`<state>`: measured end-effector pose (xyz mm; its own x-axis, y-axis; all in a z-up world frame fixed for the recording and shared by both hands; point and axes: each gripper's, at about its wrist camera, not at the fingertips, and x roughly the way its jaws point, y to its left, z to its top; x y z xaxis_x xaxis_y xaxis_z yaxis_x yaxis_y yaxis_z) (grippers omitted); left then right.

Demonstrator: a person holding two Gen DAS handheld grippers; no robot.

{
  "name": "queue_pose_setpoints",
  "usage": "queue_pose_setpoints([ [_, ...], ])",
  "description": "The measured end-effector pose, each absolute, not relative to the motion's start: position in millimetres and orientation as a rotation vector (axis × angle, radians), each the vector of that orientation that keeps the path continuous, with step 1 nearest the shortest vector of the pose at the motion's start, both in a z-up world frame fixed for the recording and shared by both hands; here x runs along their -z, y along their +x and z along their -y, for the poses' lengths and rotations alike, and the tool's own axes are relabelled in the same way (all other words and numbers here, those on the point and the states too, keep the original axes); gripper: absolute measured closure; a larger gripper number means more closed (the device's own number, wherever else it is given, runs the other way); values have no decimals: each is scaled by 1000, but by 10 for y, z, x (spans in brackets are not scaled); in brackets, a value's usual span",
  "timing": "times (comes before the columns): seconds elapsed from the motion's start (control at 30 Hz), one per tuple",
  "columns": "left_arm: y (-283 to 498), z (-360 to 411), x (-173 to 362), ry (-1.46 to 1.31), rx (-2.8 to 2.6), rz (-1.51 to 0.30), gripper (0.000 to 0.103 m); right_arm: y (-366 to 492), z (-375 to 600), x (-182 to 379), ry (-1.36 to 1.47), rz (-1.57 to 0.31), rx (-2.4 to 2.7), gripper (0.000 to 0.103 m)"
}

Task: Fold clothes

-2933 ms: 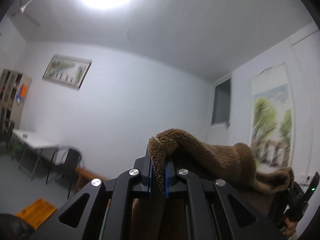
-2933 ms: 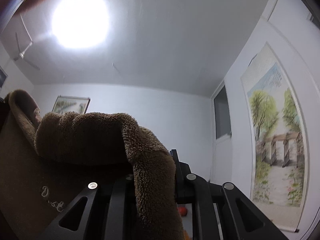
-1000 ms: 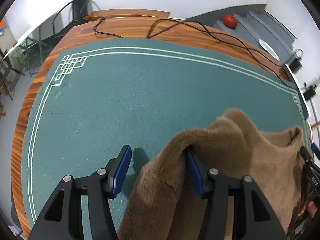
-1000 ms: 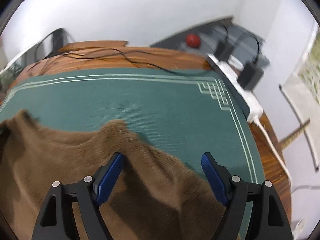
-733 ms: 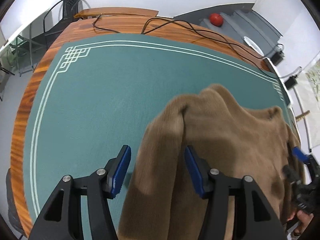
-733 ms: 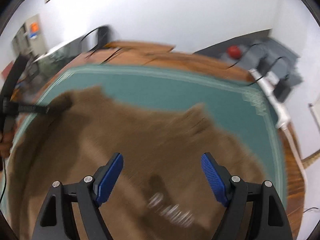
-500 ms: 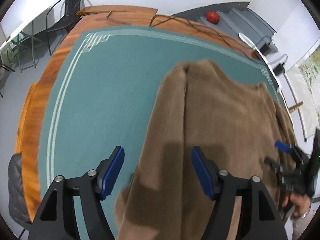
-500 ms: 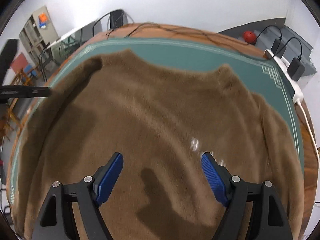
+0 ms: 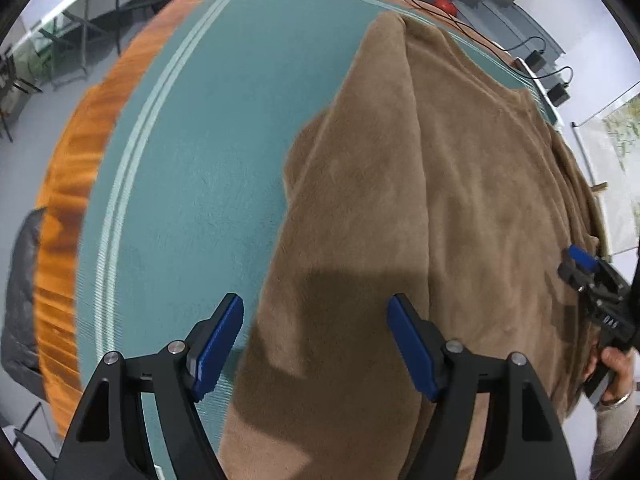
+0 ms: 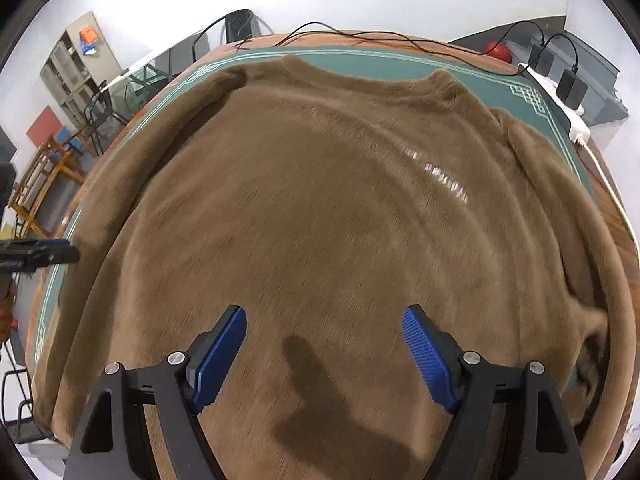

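Your left gripper [image 9: 316,344] is hovering with its blue pads spread wide and nothing between them, over the left side of the brown fleece garment [image 10: 320,220]. Your right gripper [image 10: 324,354] is hanging over the garment's middle, its fingers equally wide apart and empty; it is also showing at the right edge of the left wrist view, gripped in your hand [image 9: 610,372]. The garment is lying spread flat on the green mat [image 9: 192,152] that is covering the wooden table [image 9: 60,240], reaching nearly to the mat's far white-lined border and running past its near and right edges. A pale printed mark [image 10: 440,176] is showing on the fleece towards the right. Black cables [image 10: 360,38] are trailing along the table's far edge, and a white power strip [image 10: 560,104] is sitting at its far right corner.
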<state>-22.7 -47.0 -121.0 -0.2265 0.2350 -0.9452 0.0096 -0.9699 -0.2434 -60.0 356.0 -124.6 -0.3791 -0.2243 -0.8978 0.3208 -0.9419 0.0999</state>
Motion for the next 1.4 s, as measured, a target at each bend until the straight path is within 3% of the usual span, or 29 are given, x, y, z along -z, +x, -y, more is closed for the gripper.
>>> queue_pose_setpoints([
  [0.47, -115, 406, 1342, -1793, -2405, 318, 26, -125, -3659, 1298, 1557, -63, 2352, 21],
  [0.53, -110, 427, 1356, -1785, -2374, 370, 58, -101, -3631, 1301, 1553, -73, 2351, 21],
  [0.6, -106, 444, 1303, -1766, -2381, 386, 74, -74, -3628, 1299, 1548, -83, 2348, 21],
  [0.7, -114, 495, 1182, -1739, -2439, 368, 83, -63, -3601, 1291, 1539, -86, 2347, 21],
  [1.07, -463, 1392, 432, -1605, -2890, 266, 85, -62, -3596, 1376, 1563, -68, 2346, 21],
  [1.3, -795, 1225, 783, -1792, -2878, -100, 78, -72, -3593, 1433, 1589, -71, 2354, 21],
  [1.4, -845, 1181, 945, -1862, -2851, -143, 72, -67, -3611, 1429, 1594, -66, 2365, 21],
])
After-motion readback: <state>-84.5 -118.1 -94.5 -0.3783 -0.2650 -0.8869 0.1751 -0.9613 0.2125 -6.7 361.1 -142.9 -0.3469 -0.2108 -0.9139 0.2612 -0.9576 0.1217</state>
